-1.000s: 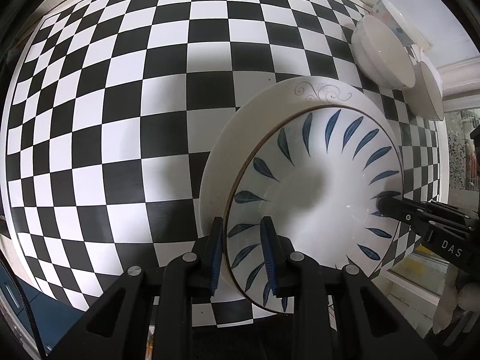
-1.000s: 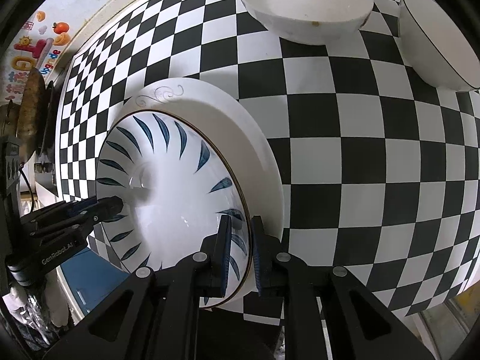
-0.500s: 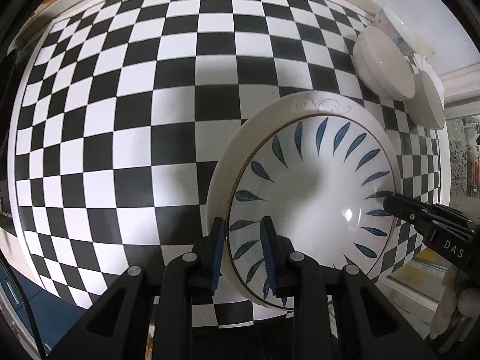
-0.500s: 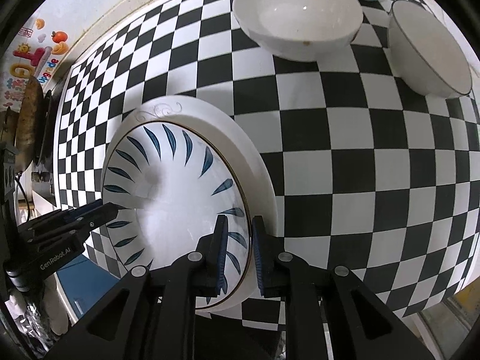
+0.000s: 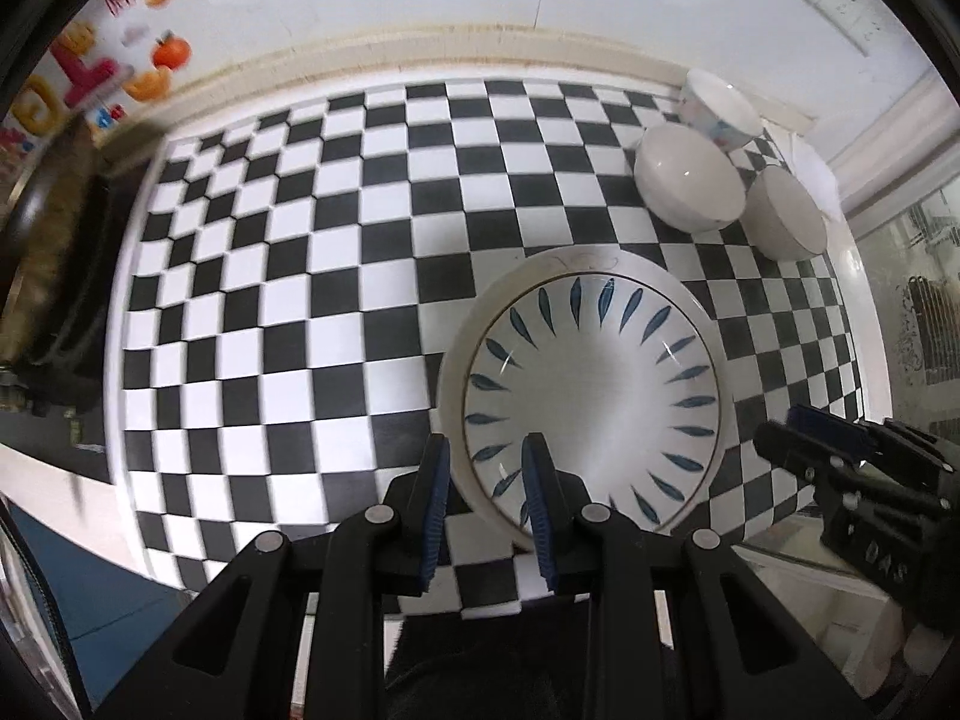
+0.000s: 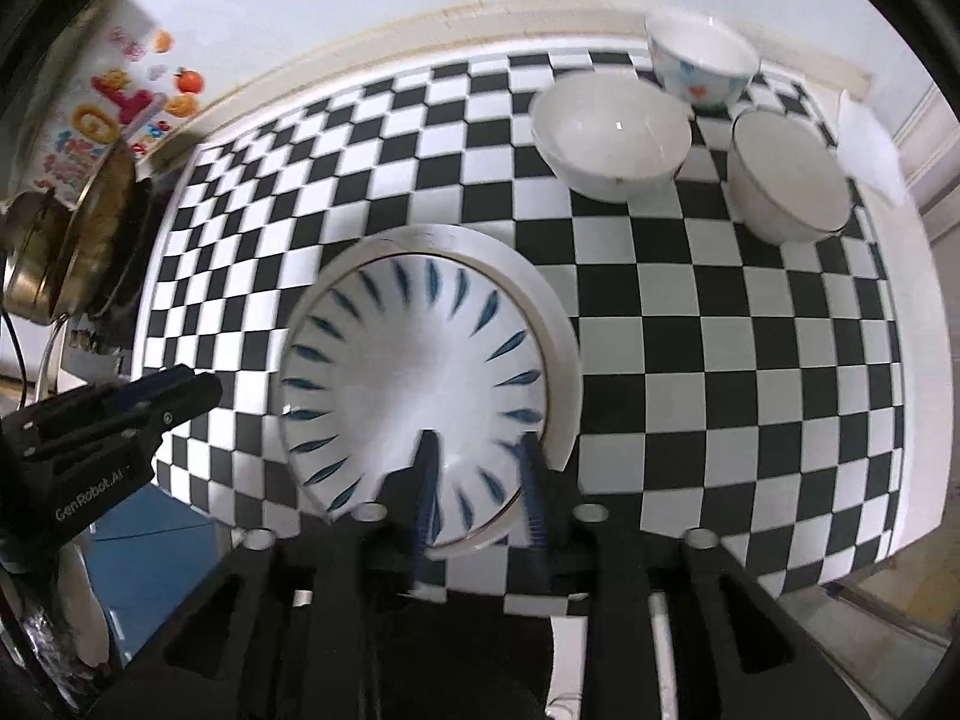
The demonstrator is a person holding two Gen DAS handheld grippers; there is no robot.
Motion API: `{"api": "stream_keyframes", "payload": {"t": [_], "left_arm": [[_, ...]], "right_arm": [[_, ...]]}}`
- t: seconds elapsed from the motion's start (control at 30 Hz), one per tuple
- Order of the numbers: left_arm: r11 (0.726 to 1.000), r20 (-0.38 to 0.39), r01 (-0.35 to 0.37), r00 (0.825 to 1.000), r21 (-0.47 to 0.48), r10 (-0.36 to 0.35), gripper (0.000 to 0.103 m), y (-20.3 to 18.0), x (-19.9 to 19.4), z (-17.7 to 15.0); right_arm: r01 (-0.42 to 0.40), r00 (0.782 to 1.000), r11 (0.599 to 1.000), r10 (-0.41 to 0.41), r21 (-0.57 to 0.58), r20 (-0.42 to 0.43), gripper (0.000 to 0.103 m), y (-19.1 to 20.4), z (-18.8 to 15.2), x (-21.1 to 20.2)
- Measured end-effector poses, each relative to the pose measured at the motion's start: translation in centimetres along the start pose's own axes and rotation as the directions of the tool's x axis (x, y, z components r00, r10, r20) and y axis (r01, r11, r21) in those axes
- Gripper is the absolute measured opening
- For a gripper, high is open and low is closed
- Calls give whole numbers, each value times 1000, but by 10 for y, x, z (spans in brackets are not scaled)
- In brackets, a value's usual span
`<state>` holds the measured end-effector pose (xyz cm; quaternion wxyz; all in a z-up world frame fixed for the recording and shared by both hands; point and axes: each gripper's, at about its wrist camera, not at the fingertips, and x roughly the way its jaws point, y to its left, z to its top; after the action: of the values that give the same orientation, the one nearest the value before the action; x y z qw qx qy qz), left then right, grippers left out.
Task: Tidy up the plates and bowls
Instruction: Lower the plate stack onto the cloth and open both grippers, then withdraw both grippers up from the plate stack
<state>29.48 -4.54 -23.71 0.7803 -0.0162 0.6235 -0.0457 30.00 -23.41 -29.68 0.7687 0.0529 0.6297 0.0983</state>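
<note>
Blue-leaf plate (image 5: 594, 396) rests on white plate (image 5: 459, 354); both grippers parted.

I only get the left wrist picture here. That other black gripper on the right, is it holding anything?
Observer: No. Its own view shows the right gripper open, over the near part of the blue-leaf plate.
Operator: What's the blurry brown thing far left?
Observer: A metal pot beside the checkered table.
Operator: What's painted on the far bowl?
Observer: The small bowl carries a red heart.
</note>
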Motion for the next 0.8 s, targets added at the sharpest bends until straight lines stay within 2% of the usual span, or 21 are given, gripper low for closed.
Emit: {"api": "stream_keyframes", "payload": {"t": [0.07, 0.13, 0.17, 0.27, 0.33, 0.4, 0.43, 0.8], "left_arm": [[1000, 42, -14, 999, 14, 14, 29, 1, -19, -10], [1000, 74, -11, 997, 21, 10, 30, 1, -36, -19], [1000, 85, -12, 996, 20, 11, 35, -3, -40, -19], [1000, 125, -13, 992, 15, 11, 48, -4, -61, -27], [1000, 157, -14, 988, 10, 13, 59, -1, -78, -35], [1000, 182, -11, 983, 2, 10, 64, -1, -91, -41], [1000, 197, -10, 980, 0, 10, 69, -1, -99, -45], [1000, 293, -12, 956, -9, 14, 71, -3, -157, -79]], "right_arm": [[8, 1000, 1000, -8, -13, 23, 52, 10, -10, -15], [4, 999, 1000, -2, -22, 52, 64, 19, -23, -31], [-2, 998, 1000, 4, -19, 64, 70, 23, -30, -40], [-10, 995, 1000, 11, -9, 96, 78, 29, -43, -60], [10, 991, 1000, -10, -2, 131, 81, 34, -54, -79], [22, 986, 1000, -22, 6, 167, 83, 36, -60, -96], [21, 983, 1000, -23, 11, 181, 84, 37, -64, -103], [39, 947, 999, -41, 13, 318, 86, 59, -97, -182]]}}
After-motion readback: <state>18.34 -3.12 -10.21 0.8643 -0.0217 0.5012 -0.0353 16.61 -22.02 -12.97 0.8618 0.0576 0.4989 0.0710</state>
